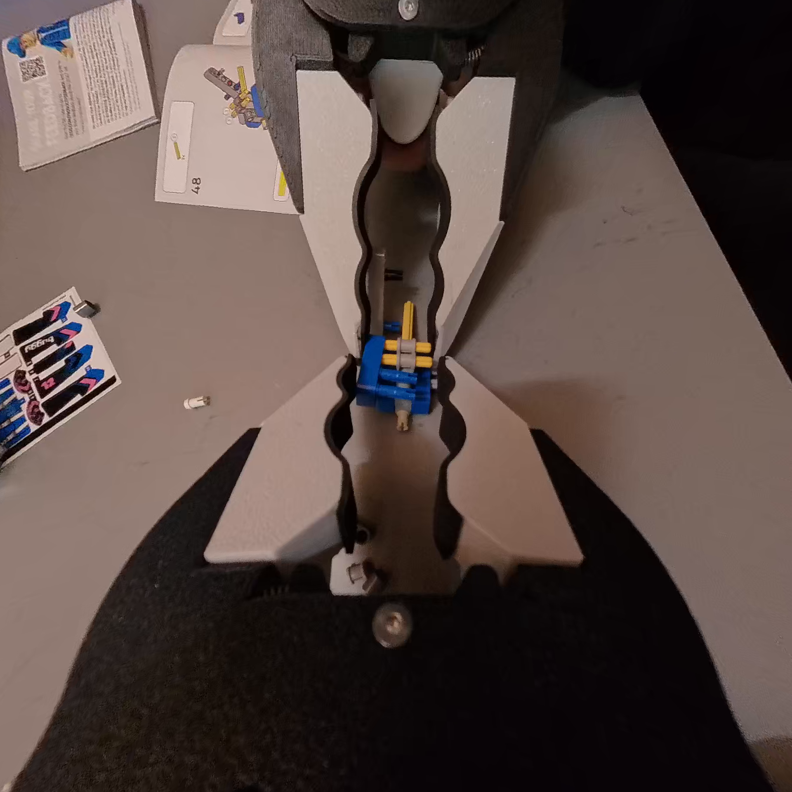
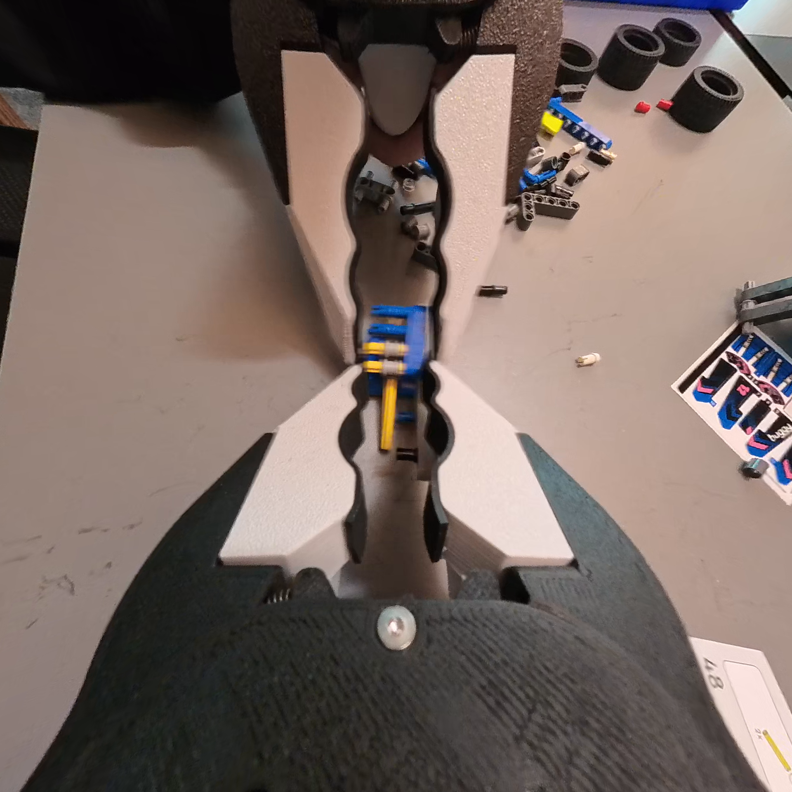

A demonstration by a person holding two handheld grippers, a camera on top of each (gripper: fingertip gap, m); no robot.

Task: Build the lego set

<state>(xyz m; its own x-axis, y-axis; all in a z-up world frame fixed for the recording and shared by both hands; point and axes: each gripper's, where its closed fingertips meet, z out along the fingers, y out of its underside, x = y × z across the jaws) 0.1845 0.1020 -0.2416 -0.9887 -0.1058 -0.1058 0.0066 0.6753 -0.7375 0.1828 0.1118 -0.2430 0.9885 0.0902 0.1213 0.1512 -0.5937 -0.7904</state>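
A small blue lego assembly with yellow cross axles and a grey connector hangs just above the table, between two grippers that meet tip to tip. My left gripper is shut on its blue block. My right gripper faces it and is shut on the same assembly at the end with the yellow axles. A long yellow axle sticks out of the assembly and runs back between the right gripper's jaws without touching them. A tan pin end points back into the left gripper.
An open instruction page, a leaflet and a sticker sheet lie on the grey table. A small white pin and a black pin lie loose. Black tyres and several loose parts sit farther off. The table edge is close. The grippers are tip to tip, or close to it.
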